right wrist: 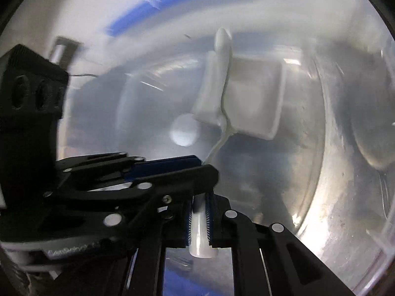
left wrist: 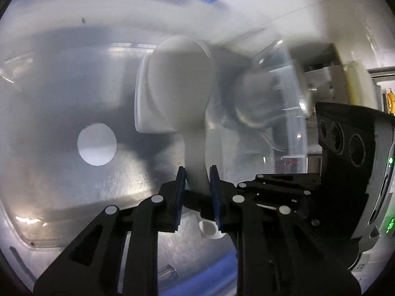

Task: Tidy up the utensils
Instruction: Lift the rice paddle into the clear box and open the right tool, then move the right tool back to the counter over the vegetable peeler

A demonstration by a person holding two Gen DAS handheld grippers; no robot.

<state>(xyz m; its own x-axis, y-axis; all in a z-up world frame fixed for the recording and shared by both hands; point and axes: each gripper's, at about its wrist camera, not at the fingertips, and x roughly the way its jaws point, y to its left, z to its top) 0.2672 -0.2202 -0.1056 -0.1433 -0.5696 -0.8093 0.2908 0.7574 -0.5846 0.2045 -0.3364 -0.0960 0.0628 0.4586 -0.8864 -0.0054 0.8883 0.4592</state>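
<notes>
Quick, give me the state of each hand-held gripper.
Left hand-held gripper: closed on the handle of a white spoon.
Right hand-held gripper: closed on the handle of a white plastic utensil; which kind, the blur hides.

spoon (left wrist: 182,86): white | fingers (left wrist: 181,192): black, blue pads | tray (right wrist: 259,98): white

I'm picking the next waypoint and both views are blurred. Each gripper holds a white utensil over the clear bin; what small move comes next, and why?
Probably slow both hands over the white tray inside the clear bin. The left gripper is shut on a white spoon, the right gripper on a thin white utensil, and both hang above that tray.
</notes>
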